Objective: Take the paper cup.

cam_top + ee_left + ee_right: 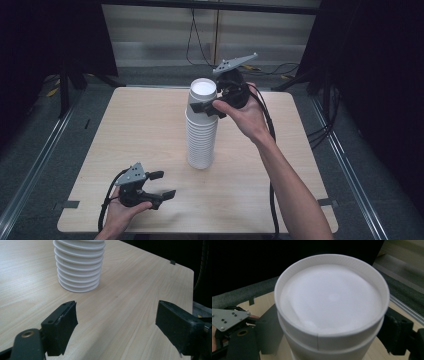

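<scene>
R gripper (209, 107) is clamped on the top paper cup (203, 95) of the inverted cup stack (201, 135) at table (280, 165) centre, positioned to lift it off. L gripper (165, 184) rests near the front edge, jaws apart, empty, clear of stack.

A pale wood-grain worktop (150, 135) fills the middle of the high view. One tall stack of white paper cups (201, 140) stands upside down on it, just right of centre. Small dark tape strips (66, 204) mark its lower left edge.
</scene>
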Motion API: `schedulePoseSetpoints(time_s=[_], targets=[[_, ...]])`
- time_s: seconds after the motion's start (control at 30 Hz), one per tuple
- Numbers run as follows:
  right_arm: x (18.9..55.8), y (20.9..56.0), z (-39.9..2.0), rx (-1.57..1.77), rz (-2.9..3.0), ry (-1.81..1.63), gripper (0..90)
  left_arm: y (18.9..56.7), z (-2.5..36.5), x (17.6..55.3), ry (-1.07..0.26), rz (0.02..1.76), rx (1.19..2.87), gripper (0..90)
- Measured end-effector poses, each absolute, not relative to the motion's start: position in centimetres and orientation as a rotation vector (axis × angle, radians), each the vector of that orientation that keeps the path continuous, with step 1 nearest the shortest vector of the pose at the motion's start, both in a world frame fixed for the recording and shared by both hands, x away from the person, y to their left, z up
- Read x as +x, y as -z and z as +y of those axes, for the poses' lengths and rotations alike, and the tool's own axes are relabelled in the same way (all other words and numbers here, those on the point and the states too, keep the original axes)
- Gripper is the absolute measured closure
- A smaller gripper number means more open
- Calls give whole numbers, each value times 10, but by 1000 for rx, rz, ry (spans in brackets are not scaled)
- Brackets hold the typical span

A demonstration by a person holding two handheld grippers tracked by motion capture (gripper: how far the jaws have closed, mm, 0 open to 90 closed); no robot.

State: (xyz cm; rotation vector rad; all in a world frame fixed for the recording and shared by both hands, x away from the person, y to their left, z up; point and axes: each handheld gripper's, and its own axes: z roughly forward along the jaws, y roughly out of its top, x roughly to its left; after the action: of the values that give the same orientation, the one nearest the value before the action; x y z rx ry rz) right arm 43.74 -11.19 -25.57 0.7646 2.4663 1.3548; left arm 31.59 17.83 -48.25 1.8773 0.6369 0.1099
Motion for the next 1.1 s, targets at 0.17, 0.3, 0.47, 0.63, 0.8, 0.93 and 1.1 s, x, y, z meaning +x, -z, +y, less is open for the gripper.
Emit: schedulePoseSetpoints(time_s=[0.17, 0.3, 0.47, 0.63, 0.8, 0.93, 1.1], targets=[[437, 255, -111, 754, 2465, -1349, 192, 483, 178, 316, -110, 637, 1875, 173], [437, 253, -110, 746, 2466, -1339, 195, 483, 178, 316, -109, 632, 1886, 174], [437, 252, -110, 743, 2461, -1344, 199, 483, 178, 316, -106, 632, 1886, 174], [437, 251, -110, 729, 2462, -1337, 202, 483, 178, 316, -106, 629, 1886, 174], [436, 251, -110, 716, 2444, -1343, 208, 483, 178, 316, -107, 628, 1886, 174], [433, 242, -113, 715, 2405, -1413, 210, 483, 178, 316, -106, 629, 1884, 174], [431, 237, -117, 714, 2380, -1454, 212, 483, 178, 316, -108, 629, 1886, 173]])
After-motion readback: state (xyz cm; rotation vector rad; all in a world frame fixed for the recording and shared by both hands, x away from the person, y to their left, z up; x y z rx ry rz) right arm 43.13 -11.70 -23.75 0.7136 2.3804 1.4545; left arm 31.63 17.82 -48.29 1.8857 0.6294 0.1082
